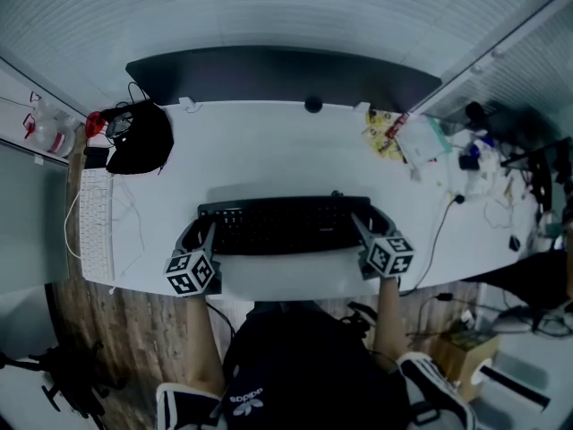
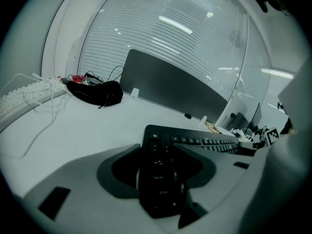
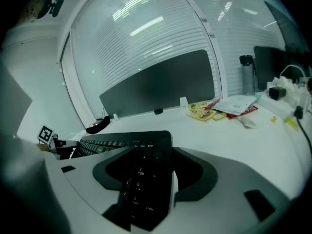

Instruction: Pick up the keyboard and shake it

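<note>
Black keyboard (image 1: 285,225), one, held at both ends over the near edge of a white desk (image 1: 269,146).

Room: slatted blinds behind glass, with one dark partition panel (image 1: 282,74) along the desk's far edge. Grippers, two: the left gripper (image 1: 204,233) is clamped on the keyboard's Esc and Caps end, the right gripper (image 1: 363,229) on its number-pad end, each with the board between its jaws. I cannot tell whether the board is clear of the desk. Keyboards, two: the second is a white keyboard (image 1: 96,227) at the far left, well apart. Black bag (image 1: 141,140), one, at the back left. The right gripper view alone shows one bottle (image 3: 247,74) and yellow packets (image 3: 207,110); the head view alone shows both marker cubes.
</note>
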